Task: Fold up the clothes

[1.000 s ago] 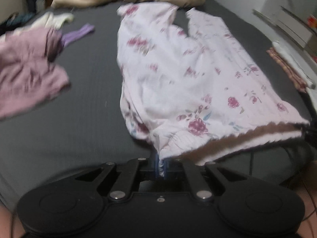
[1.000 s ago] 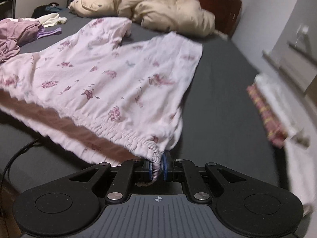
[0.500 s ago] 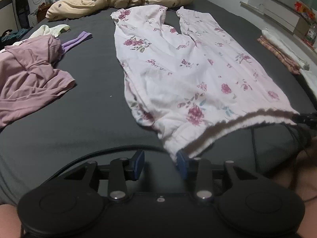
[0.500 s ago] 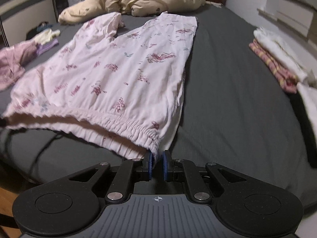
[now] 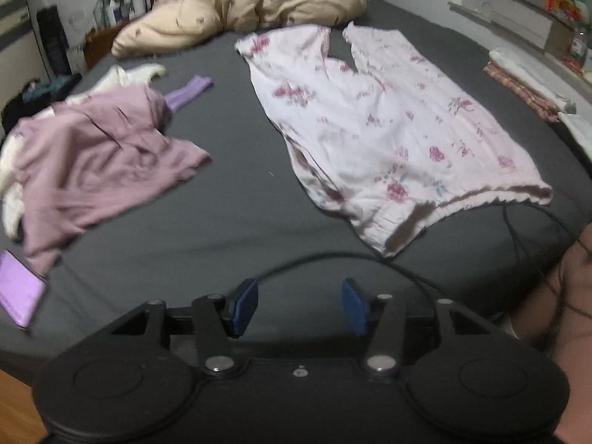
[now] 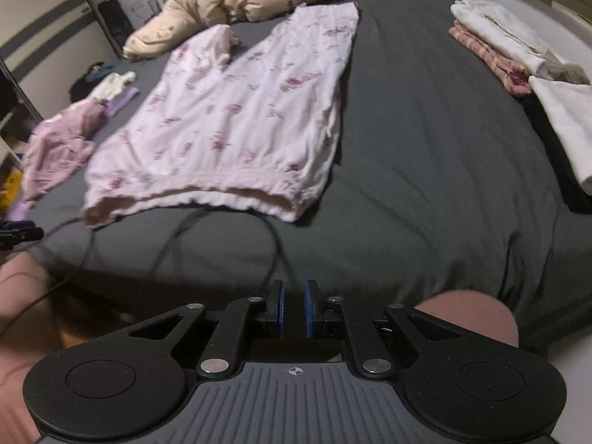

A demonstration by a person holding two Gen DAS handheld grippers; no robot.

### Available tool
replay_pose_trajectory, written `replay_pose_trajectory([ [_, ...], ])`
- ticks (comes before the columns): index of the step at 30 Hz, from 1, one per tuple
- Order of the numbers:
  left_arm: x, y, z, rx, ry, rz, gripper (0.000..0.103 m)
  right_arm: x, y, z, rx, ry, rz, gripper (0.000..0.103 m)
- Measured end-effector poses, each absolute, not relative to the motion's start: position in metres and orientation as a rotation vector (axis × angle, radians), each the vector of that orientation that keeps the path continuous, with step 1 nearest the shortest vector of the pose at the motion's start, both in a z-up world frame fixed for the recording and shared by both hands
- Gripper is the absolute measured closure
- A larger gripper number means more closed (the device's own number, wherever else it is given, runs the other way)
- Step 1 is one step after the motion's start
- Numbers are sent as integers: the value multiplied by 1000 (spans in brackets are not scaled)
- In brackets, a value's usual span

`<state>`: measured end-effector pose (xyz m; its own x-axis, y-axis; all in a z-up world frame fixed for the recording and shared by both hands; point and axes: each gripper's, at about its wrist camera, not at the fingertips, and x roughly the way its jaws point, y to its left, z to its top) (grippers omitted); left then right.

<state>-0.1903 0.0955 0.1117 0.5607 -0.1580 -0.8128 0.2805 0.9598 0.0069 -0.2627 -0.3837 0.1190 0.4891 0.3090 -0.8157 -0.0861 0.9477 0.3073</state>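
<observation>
Pale pink floral pyjama trousers (image 5: 388, 129) lie spread flat on the dark grey bed (image 5: 236, 170), waistband toward me, legs pointing at the headboard. They also show in the right wrist view (image 6: 236, 122). My left gripper (image 5: 299, 305) is open and empty, pulled back from the waistband's left corner. My right gripper (image 6: 293, 312) is empty, its pads a small gap apart, held back over the bed's near edge, short of the waistband's right corner.
A crumpled mauve garment (image 5: 96, 162) and a purple strap top (image 5: 188, 90) lie left. A beige duvet (image 5: 240, 3) is bunched at the headboard. Folded clothes (image 6: 518, 51) are stacked at the right edge. Black cables (image 6: 177, 236) trail over the bed's front edge.
Both grippers let go of the trousers' waistband and drew back. The trousers went from held up and stretched to lying flat on the bed.
</observation>
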Motion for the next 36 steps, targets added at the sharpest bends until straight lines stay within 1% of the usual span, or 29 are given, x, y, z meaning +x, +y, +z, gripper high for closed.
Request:
replay_pose_trajectory([
  [6,-227,117,157,108,901,-291,49,-296,-366,163,215,1004,349,94],
  [12,-261,110,187,84,886,-382,46,-324,-343,207,232,961,453,94],
  [15,-263,107,202,45,862,-427,44,-326,-336,224,258,937,472,94],
  [17,-257,105,207,3,848,-454,39,-321,-333,233,310,917,496,94],
  [20,-235,100,202,-47,831,-483,34,-305,-328,237,367,881,539,94],
  [25,-177,86,170,-94,850,-426,34,-263,-307,214,239,807,470,94],
  [28,-139,85,153,-136,854,-384,34,-231,-298,184,295,789,483,94],
  [32,-91,87,134,-175,861,-315,32,-188,-286,139,429,802,480,94],
  [36,-61,92,104,-195,920,-238,31,-161,-282,113,413,820,433,94],
])
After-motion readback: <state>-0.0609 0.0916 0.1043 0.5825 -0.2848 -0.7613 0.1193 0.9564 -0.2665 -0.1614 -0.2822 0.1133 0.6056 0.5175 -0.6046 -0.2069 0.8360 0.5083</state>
